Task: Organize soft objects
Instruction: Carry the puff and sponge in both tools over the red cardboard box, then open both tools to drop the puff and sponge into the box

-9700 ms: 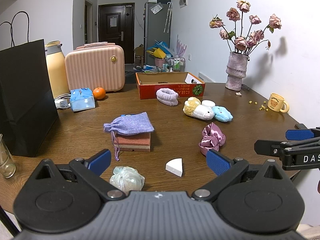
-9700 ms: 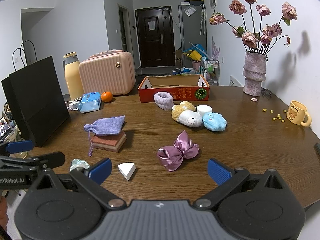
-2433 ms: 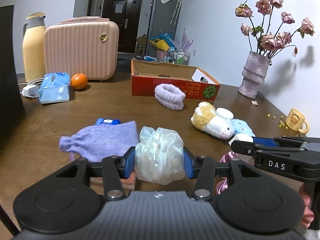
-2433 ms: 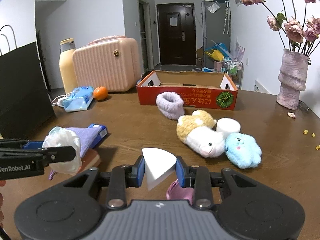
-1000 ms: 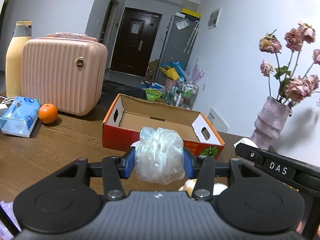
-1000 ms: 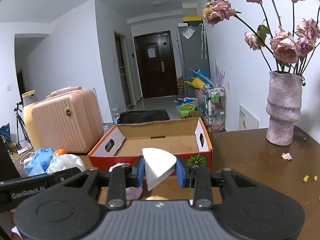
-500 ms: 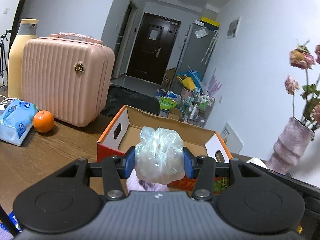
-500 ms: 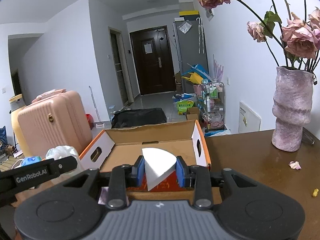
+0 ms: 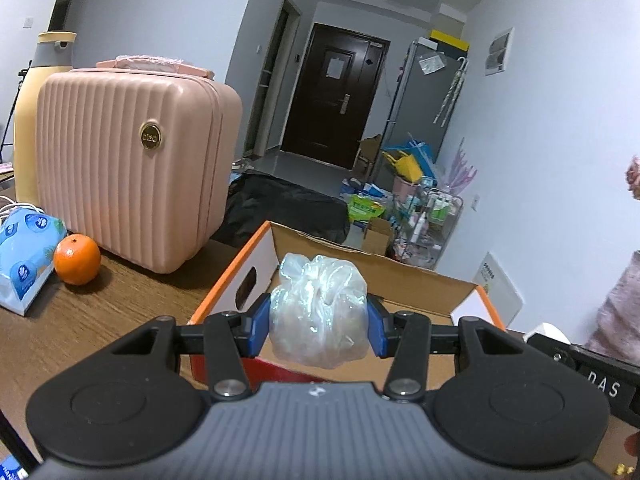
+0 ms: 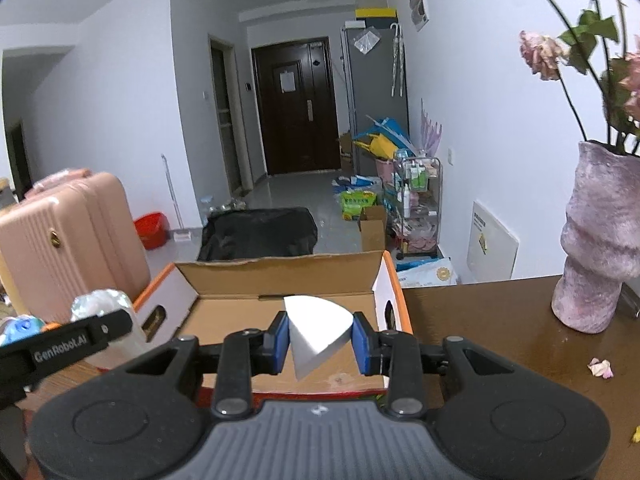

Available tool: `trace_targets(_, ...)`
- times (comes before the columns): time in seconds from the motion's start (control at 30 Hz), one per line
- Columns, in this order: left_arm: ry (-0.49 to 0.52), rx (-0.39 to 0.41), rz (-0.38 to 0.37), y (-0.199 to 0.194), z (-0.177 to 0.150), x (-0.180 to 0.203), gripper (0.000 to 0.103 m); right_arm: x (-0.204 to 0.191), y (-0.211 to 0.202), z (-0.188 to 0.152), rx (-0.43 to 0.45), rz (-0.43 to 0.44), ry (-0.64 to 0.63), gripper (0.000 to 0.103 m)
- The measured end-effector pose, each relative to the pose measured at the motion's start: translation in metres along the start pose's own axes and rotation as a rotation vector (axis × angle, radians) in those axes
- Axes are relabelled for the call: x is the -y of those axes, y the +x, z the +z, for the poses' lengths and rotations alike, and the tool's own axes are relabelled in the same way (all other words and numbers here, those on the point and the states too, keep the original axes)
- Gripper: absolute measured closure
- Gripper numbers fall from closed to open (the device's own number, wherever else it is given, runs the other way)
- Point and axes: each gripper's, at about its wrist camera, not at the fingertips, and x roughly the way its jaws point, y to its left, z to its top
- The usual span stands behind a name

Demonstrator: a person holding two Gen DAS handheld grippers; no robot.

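A dark wooden table carries everything here, and the biggest thing on it is a ribbed pink suitcase standing upright at the left, with a tall cream thermos bottle behind it. At the table's far edge sits an open cardboard box with red-orange sides and a bare brown floor. A mottled purple vase holding dried roses stands to the right of the box, well apart from it. The left gripper is clamped on a crumpled translucent scrunchie, holding it in the air over the box's near left corner. The right gripper is pinched on a white wedge-shaped makeup sponge, held above the box's open interior. Left of the suitcase, a blue tissue pack lies flat, and an orange rests just beside it on the wood.
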Motion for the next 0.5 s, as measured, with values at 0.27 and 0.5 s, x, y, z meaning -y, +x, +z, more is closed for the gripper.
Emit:
trace_targets(0.27,0.022,-0.001,0.039,0.029,0.005,0.004,0.054,-0.01,0.035,0.003,-0.043,-0.076,-0.059,0.071)
trace_targets(0.5,0.053,-0.017,0.071,0.052,0.004,0.005,0.054,-0.021,0.056,-0.005,-0.055,-0.107,-0.107,0.071)
